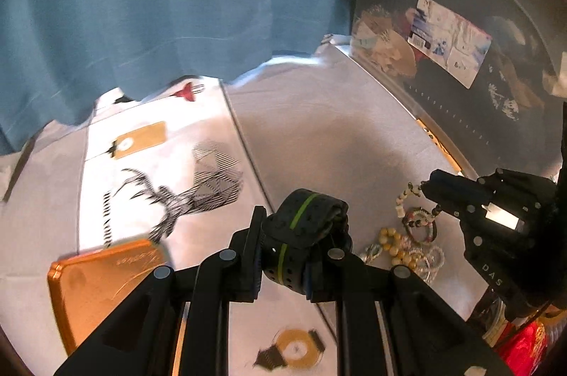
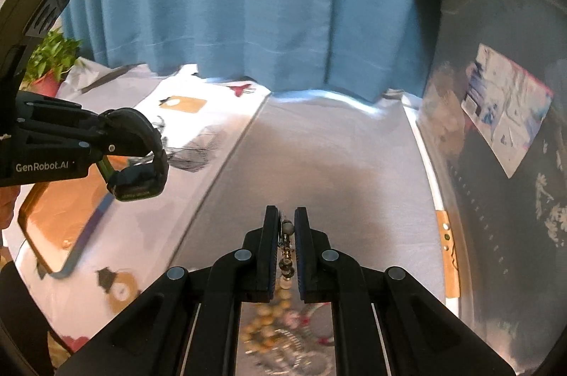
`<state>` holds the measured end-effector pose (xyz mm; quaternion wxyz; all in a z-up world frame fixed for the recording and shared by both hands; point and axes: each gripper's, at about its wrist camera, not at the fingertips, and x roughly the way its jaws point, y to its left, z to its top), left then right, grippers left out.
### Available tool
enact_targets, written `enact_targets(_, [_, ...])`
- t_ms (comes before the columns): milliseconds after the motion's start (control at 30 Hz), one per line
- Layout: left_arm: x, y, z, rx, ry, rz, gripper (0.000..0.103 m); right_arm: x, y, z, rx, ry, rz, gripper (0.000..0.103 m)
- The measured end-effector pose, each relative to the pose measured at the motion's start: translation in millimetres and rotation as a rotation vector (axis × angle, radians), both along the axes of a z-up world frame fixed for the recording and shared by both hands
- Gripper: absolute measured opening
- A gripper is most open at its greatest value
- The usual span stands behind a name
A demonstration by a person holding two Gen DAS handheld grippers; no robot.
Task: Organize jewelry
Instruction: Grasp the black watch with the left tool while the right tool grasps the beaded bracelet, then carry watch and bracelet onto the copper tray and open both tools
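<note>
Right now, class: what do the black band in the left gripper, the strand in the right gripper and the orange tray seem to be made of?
Black band in the left gripper: likely silicone or rubber, matte, perforated, green stripe.
Bead strand in the right gripper: small round beads, dark and cream; possibly wood or stone, unclear.
Orange tray: seemingly metal or lacquered, smooth sheen, gold script.

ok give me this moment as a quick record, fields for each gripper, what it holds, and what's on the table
left gripper: shut on black band with green stripe, lifted above the table
right gripper: shut on beaded bracelet, beads hanging between the jaws
jewelry pile: bead bracelets heaped on the grey cloth
orange tray: on the printed cloth, left of the pile
backdrop: blue curtain
</note>
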<state>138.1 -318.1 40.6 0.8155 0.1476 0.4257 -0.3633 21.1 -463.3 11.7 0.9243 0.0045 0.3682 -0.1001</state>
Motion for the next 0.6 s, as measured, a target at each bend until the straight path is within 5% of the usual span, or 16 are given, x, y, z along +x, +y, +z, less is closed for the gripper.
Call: enact_targets(600, [-1.0, 191.3, 26.5, -0.025, -0.088, 0.189, 0.015, 26.9, 200.9, 38.1, -0.001, -0.026, 0.250, 0.009])
